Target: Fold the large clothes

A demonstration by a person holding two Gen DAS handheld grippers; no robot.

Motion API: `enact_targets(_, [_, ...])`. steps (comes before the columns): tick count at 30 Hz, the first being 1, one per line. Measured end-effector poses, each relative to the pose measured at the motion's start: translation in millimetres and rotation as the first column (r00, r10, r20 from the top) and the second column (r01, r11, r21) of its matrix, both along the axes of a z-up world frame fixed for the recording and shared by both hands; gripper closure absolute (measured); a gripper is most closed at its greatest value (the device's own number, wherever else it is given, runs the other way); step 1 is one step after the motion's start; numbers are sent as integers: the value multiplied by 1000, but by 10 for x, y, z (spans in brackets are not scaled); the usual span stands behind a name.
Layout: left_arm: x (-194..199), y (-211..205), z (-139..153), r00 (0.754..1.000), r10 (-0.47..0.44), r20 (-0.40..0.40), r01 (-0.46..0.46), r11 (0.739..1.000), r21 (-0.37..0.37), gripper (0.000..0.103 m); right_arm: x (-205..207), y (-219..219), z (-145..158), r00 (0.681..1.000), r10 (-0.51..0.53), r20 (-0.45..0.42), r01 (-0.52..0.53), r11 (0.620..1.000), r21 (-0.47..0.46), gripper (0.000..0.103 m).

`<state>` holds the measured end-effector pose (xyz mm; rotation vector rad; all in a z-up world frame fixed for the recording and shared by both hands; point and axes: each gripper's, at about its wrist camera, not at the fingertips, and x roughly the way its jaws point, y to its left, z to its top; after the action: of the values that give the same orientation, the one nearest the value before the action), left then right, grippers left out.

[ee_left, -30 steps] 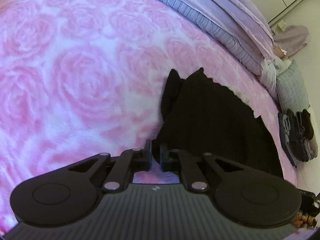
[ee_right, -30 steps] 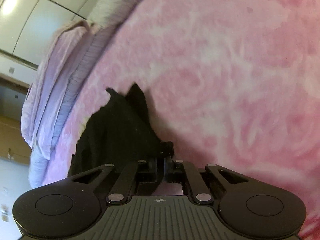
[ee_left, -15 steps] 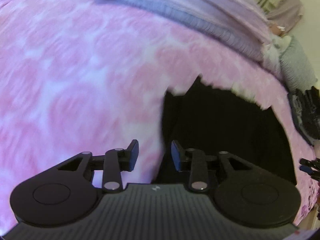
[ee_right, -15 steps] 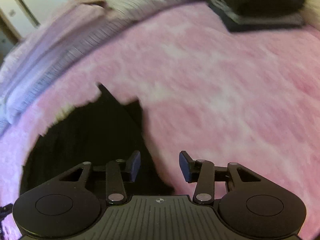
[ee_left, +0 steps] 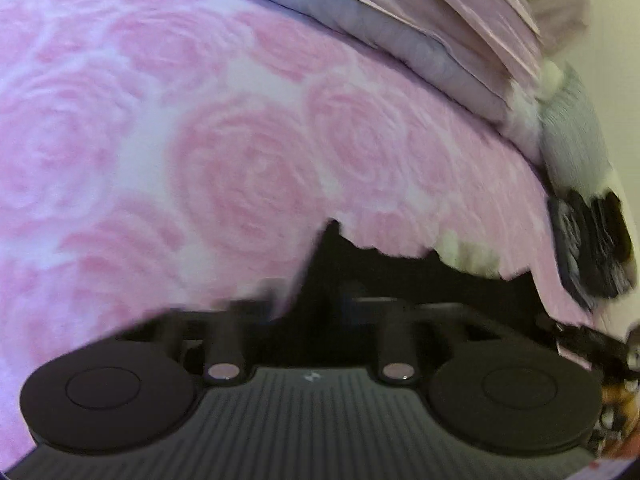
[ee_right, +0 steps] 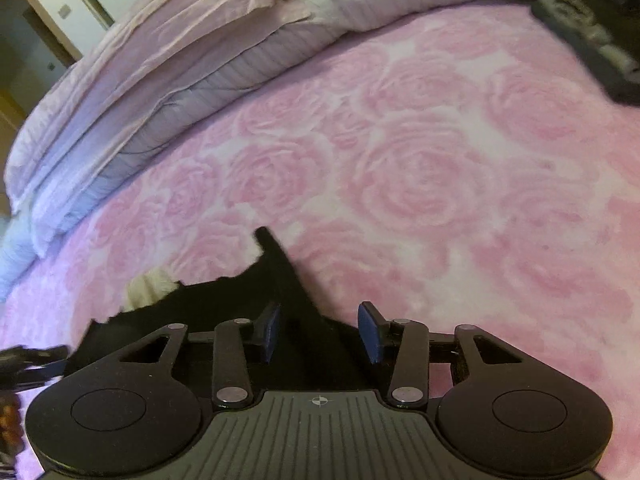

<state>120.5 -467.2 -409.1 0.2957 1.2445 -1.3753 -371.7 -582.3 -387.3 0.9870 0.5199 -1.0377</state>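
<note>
A black garment (ee_left: pixel 420 280) lies flat on the pink rose-patterned blanket (ee_left: pixel 240 168), close under both grippers. In the blurred left wrist view my left gripper (ee_left: pixel 308 308) hovers over the garment's left edge. Its fingers stand wide apart and are hard to pick out against the black cloth. In the right wrist view the same garment (ee_right: pixel 224 304) ends in a pointed corner. My right gripper (ee_right: pixel 320 330) is open just above its right edge, with nothing held between the blue pads (ee_right: pixel 370 332).
A folded lilac quilt (ee_right: pixel 160 60) runs along the far side of the bed. A stack of dark folded clothes (ee_left: pixel 592 248) sits at the blanket's right end, also in the right wrist view (ee_right: pixel 592 28). A grey cushion (ee_left: pixel 572 140) lies beyond it.
Both grippers were shut on the black garment's edges a second ago. They have opened, let the cloth go and drawn back, and both views have swung towards the quilt.
</note>
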Motion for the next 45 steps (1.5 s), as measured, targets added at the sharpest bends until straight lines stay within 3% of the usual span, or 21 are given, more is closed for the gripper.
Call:
enact_targets(4, [-11,133,129,989,40,144,-20,990,-139,101,12,32,92,997,-38,-68,30,992,-120,103])
enact_targets(5, [20,144,99,985,64,159,-42,989,-142,100,-13,24,71,995,-64,-74,54,991,-121,103])
enact_targets(7, [-43,101,-44,979,28,204,-10,996,-90,99,-3,-21,-65,992,-68,-109,60,995,-80,103])
enact_targets(10, [-243,72,-69,941,-34,336,60,996,-65,93,109,-58,-181,984,-45,-170,40,999,-31,100])
enact_targets(11, [-261,83,-41,940,-23,341,47,997,-61,86,130,-65,-150,981,-57,-186,53,998,-27,93])
enact_targets(12, [-259,101,-8,942,-4,336,26,998,-63,82,133,-60,-110,977,-66,-202,61,998,-28,77])
enact_targets(13, [-265,137,47,940,25,340,-2,998,-67,74,145,-37,-46,969,-79,-235,73,997,-36,69])
enact_targets(14, [-267,195,130,932,59,357,-34,996,-77,74,156,25,54,957,-97,-275,83,995,-64,63])
enact_targets(17, [-335,431,396,932,88,353,-49,992,-119,74,188,372,361,942,-96,-323,50,987,-150,63])
enact_targets(21, [-560,831,579,935,52,352,-6,992,-129,74,241,937,548,951,1,-310,-48,988,-145,63])
enact_targets(25, [-742,1004,314,930,9,367,-8,1000,-5,74,307,1156,252,937,86,-338,-108,993,-47,63])
enact_targets(27, [-787,1056,243,925,28,379,-31,1000,1,74,303,1153,-6,924,110,-367,-124,992,-15,63])
enact_targets(34, [-1027,1063,584,897,28,441,-82,991,104,67,281,1259,271,925,98,-368,-109,994,-8,59])
enact_targets(36, [-1164,1165,716,898,12,440,-82,987,141,60,264,1382,379,926,106,-363,-108,994,16,46])
enact_targets(38, [-1328,1258,807,889,-3,458,-87,981,174,52,270,1541,485,922,139,-362,-138,990,28,44])
enact_targets(43, [-1785,1606,943,899,-25,438,-93,965,244,39,271,1967,657,922,189,-339,-180,982,58,43])
enact_targets(45, [-1955,1767,976,904,-28,426,-97,959,268,39,247,2141,702,923,198,-330,-181,980,80,42])
